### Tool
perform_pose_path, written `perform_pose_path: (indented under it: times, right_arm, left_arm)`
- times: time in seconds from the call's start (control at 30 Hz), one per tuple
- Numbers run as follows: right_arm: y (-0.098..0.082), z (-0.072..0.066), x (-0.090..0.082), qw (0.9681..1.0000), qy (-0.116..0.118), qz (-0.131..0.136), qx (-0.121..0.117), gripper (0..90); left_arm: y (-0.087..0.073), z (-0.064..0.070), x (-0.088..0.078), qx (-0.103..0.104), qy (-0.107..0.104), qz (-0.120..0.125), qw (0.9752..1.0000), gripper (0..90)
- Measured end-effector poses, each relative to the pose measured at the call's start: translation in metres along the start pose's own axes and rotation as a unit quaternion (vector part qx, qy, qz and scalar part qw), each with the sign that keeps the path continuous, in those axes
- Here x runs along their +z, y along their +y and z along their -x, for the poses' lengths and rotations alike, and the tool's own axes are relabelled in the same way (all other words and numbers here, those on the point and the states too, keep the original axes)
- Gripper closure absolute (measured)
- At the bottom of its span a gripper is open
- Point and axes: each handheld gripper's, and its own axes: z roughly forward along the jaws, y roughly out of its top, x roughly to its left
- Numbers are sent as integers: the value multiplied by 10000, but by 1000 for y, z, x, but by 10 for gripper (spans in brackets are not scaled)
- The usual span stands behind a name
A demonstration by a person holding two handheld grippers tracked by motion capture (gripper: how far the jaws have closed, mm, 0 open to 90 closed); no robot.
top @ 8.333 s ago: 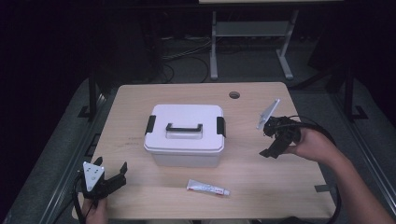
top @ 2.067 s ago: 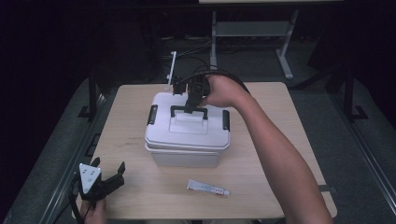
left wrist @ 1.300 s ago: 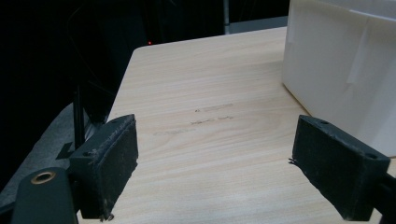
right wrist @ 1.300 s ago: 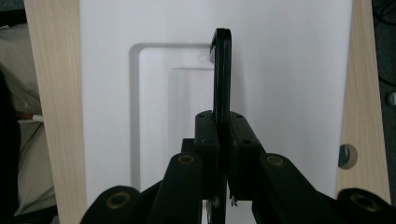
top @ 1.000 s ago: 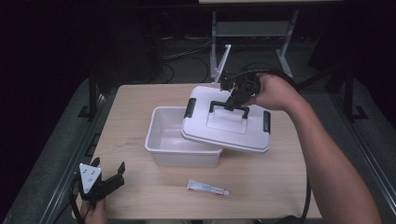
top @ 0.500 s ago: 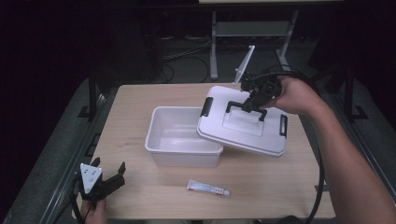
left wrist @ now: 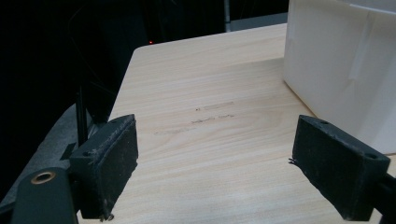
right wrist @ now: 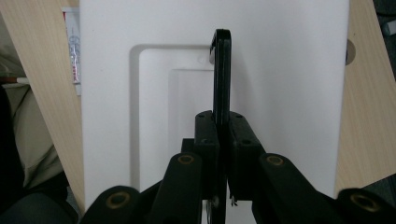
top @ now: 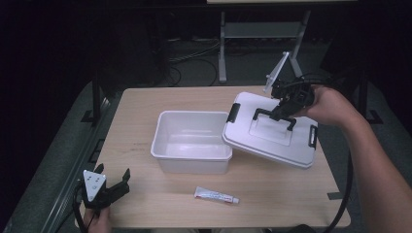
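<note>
A white plastic box [top: 192, 143] stands open and empty in the middle of the table; its side wall [left wrist: 345, 74] rises at the right of the left gripper view. My right gripper [top: 284, 109] is shut on the black handle [right wrist: 221, 70] of the white lid [top: 272, 136], which hangs tilted to the right of the box, its left edge low over the box's right rim. My left gripper [top: 112, 183] stands open at the table's front left corner, with bare wood between its pads [left wrist: 112, 163].
A small white tube [top: 216, 195] lies on the wooden table [top: 145, 111] in front of the box. Beyond the table's far edge are a metal stand [top: 223, 43] and cables on a dark floor. A strip of tape [top: 334, 195] sits near the right front edge.
My right gripper has carried the lid further to the right, away from the box, and slightly lower. The left gripper has stayed where it was.
</note>
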Motion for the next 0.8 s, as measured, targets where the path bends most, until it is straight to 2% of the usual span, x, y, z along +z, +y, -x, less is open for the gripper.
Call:
perform_pose_path:
  times: [0.47, 0.8]
  right_arm:
    - [-26, 3, 10, 9998, 46, -76, 204, 837]
    - [-47, 7, 19, 9988, 99, -114, 464, 838]
  left_arm:
    - [0, 0, 0, 4, 9, -5, 10000, 136]
    - [0, 2, 1, 27, -29, 10, 10000, 136]
